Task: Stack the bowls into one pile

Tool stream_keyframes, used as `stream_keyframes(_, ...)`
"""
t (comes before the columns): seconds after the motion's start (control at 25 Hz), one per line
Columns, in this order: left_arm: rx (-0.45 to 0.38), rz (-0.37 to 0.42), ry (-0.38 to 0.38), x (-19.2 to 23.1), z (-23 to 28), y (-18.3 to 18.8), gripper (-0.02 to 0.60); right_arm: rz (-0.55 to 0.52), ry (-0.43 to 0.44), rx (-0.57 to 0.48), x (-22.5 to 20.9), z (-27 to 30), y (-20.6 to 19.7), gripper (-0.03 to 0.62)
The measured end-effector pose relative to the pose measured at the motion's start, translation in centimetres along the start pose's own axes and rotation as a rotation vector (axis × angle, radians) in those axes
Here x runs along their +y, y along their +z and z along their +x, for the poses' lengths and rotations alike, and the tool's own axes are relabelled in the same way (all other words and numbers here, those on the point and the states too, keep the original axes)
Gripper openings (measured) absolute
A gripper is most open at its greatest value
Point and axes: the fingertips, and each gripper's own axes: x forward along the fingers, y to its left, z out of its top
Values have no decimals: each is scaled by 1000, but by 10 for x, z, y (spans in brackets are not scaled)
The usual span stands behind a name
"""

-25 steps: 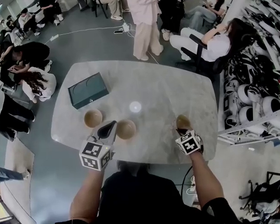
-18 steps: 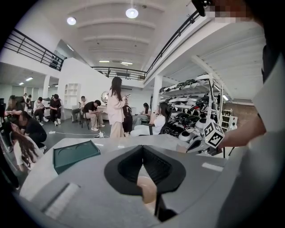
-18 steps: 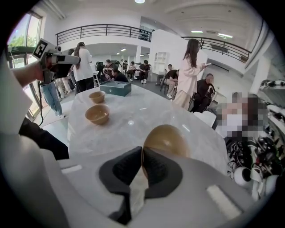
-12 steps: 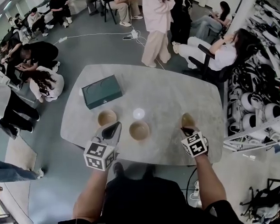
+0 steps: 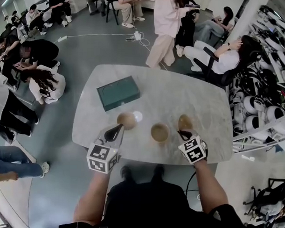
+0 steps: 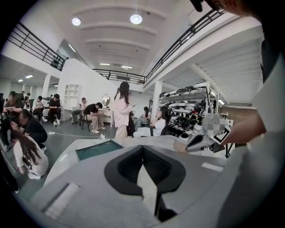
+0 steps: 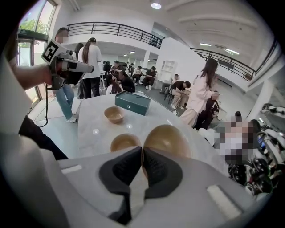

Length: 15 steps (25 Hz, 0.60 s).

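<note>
Three tan bowls are in play on the grey marble table (image 5: pixel 198 97). My right gripper (image 5: pixel 183 132) is shut on the near rim of the right bowl (image 5: pixel 185 121), which hangs tilted above the table; in the right gripper view this bowl (image 7: pixel 167 139) fills the space just past the jaws. The middle bowl (image 5: pixel 160 132) (image 7: pixel 124 142) stands just left of it. A third bowl (image 5: pixel 126 120) (image 7: pixel 114 114) stands farther left. My left gripper (image 5: pixel 116 131) (image 6: pixel 142 149) is shut and empty, near the table's front edge just before the left bowl.
A dark green box (image 5: pixel 117 92) (image 6: pixel 98 148) lies at the table's back left. Several people sit and stand beyond the table. Shelves of white gear (image 5: pixel 268 102) line the right side. The table's front edge runs just ahead of both grippers.
My right gripper has carried its bowl up and leftward, much closer to the middle bowl. The left gripper has shifted left along the table's front edge, still shut.
</note>
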Motion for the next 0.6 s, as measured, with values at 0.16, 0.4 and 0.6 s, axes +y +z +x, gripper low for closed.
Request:
stream_keyframes(0.16,2,-4,-34,29,-24,-9,11,-20,-14,-4,42,5,33,17)
stream_keyframes(0.4,14,-9,-71,48,-41,-16,11,-77,-19,20,84,6,55,17)
stream_keyframes(0.6,11,-16,-93,45,-34,-14,11,-128,-2,55,96,11,52,17)
